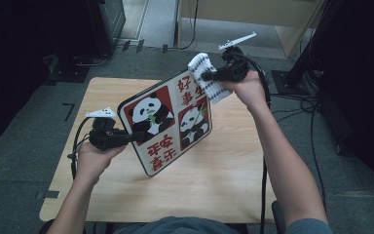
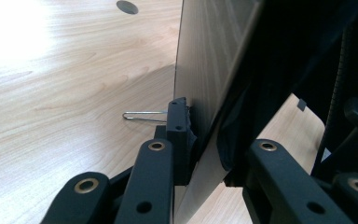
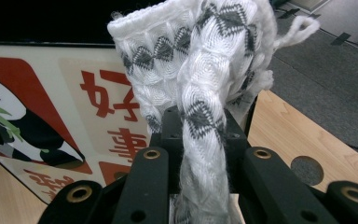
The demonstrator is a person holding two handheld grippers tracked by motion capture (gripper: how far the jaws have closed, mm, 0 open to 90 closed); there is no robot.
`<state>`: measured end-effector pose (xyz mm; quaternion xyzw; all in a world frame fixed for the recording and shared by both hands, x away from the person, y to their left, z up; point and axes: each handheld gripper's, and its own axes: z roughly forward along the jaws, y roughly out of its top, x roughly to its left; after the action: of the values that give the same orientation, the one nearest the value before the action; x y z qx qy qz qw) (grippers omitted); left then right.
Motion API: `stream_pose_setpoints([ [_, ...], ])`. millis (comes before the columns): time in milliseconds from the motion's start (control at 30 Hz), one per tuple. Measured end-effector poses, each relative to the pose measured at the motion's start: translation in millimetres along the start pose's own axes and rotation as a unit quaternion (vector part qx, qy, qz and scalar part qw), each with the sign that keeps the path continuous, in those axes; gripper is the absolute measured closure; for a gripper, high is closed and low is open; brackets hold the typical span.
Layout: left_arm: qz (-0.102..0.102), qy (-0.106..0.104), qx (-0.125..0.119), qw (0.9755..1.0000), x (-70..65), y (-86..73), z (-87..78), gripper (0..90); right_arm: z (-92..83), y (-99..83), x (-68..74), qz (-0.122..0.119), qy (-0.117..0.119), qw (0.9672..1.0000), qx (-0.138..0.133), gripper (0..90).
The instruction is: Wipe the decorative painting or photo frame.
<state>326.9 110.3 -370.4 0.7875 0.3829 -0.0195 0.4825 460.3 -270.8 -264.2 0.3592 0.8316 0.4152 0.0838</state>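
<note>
Left tool [image 1: 135, 137] clamped on left edge of panda tray [image 1: 168, 122], tray held tilted above bench [image 1: 224, 175] middle. Right tool [image 1: 208, 76] clamped on white-grey cloth [image 1: 205, 74], cloth pressed against tray's upper right corner, over bench far edge.

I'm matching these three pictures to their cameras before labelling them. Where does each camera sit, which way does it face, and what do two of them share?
High view: above the person's side, looking forward and down at the wooden table; both forearms, left gripper, right gripper.
Left gripper view: along its fingers, clamped on the panda board edge.
Right gripper view: along its fingers, pinching the white cloth.
Shared: board and table.
</note>
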Motion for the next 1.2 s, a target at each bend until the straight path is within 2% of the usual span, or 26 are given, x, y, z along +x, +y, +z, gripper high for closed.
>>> stream_pose_setpoints([
  [67,0.003,0.002,0.002,1.0,-0.5,0.6,0.0,78.2,0.0,-1.7,-0.1,-0.002,0.002,1.0,-0.001,78.6],
  [233,-0.003,0.0,-0.004,1.0,-0.3,-1.2,-0.3,77.9,-0.1,-7.0,-1.5,-0.002,0.002,1.0,-0.009,78.6],
  [567,-0.011,0.001,-0.017,0.9998,-0.8,-4.6,-0.5,77.5,6.1,-18.6,-2.8,-0.008,0.003,1.0,0.001,78.5],
  [700,-0.012,0.001,-0.018,0.9998,-0.7,-4.4,-0.4,77.3,9.9,-27.6,-3.2,-0.014,-0.007,0.9999,0.006,78.6],
  [833,-0.012,0.002,-0.018,0.9998,-0.3,-4.0,-0.5,77.3,13.8,-37.1,-5.5,-0.004,0.005,1.0,0.004,78.7],
  [1033,-0.015,0.0,-0.017,0.9997,-0.2,-3.7,-0.6,77.6,14.7,-45.6,-8.1,0.0,0.017,0.9998,-0.013,78.6],
  [1200,-0.013,0.0,-0.018,0.9998,-0.2,-3.9,-0.6,77.6,15.1,-52.6,-8.7,0.005,0.023,0.9996,-0.014,78.6],
])
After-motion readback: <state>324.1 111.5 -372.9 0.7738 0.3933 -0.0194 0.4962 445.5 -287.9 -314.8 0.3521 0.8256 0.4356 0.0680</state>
